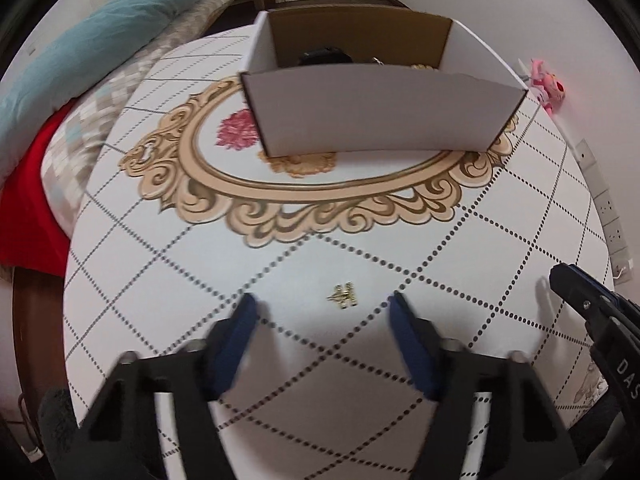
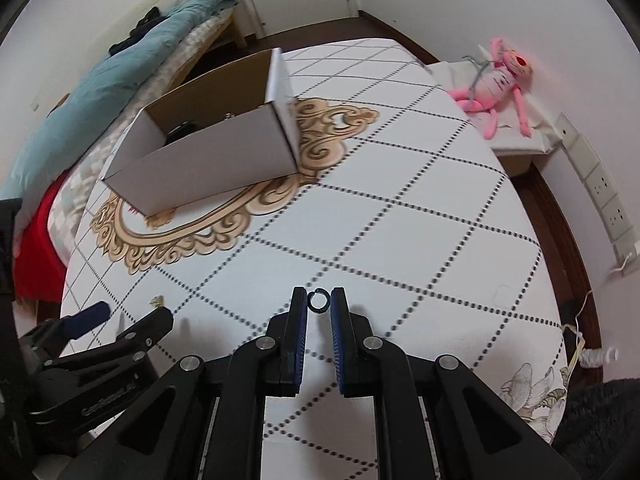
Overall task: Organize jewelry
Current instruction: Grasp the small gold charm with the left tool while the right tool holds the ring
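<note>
The tabletop (image 1: pixel 440 240), under its white diamond-patterned cloth, carries everything. The box (image 1: pixel 380 116) sits far from me on the gold scroll print, open side up, so I can drop pieces in from above. In the left wrist view its long axis runs left to right across the far side, and a dark piece and something gold just show over its near wall. I take those to be jewelry already sorted, though I cannot tell what they are.

My left fingers (image 1: pixel 324 304) are spread, tipped steeply down over the cloth, and nothing is between the pads. They straddle the gold piece (image 1: pixel 343 296), which lies flat on the near part of the tabletop, well apart from the box. It looks like a small cluster or an earring. It is too small to read its long axis surely, but it seems to lie roughly across the gap, left to right. I judge the straddle is set up for a pinch on it.

My right fingers (image 2: pixel 319 300) are close together on the ring (image 2: pixel 319 300), a small dark open hoop held at the tips. The pads appear to touch it on both sides, so I read this as a pinch. The hoop faces my camera, its plane square to my view, with its small gap at the top, towards the far side. It is near me, over the cloth, with the box far and to the left.
</note>
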